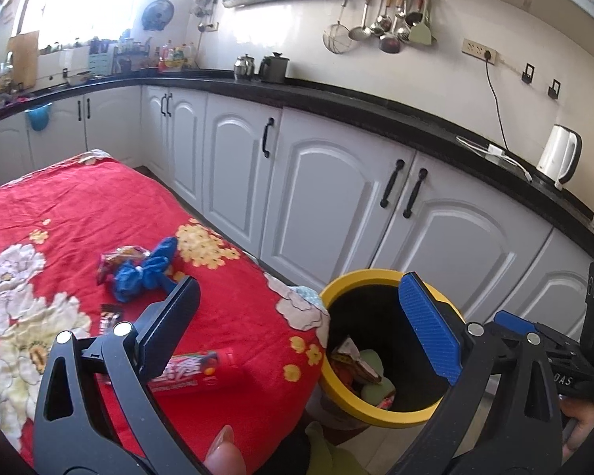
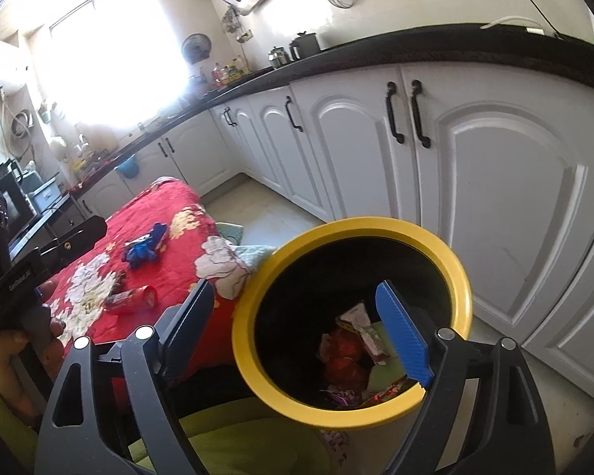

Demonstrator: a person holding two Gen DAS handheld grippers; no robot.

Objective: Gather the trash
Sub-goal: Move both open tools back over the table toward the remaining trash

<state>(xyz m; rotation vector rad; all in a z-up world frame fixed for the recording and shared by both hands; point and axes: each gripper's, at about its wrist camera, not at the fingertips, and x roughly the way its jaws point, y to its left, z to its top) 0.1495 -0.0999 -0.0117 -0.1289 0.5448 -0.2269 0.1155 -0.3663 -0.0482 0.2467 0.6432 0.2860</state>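
Right gripper [image 2: 297,316] spread, empty, over the yellow-rimmed bin [image 2: 461,277] holding wrappers [image 2: 360,328]. Left gripper [image 1: 301,316] spread, empty. Red tube [image 1: 202,372] and blue wrapper [image 1: 146,269] on the floral tablecloth [image 1: 79,206], left of bin; bare floor [image 2: 257,206] beyond.

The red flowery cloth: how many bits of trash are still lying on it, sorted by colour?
Blue: 1, the crumpled blue wrapper.
Red: 2, the shiny red wrapper beside the blue one, and the red tube near the table's front edge.
Dark: 1, a small dark packet between them; its kind is too small to tell.
Total: 4 pieces on the cloth.
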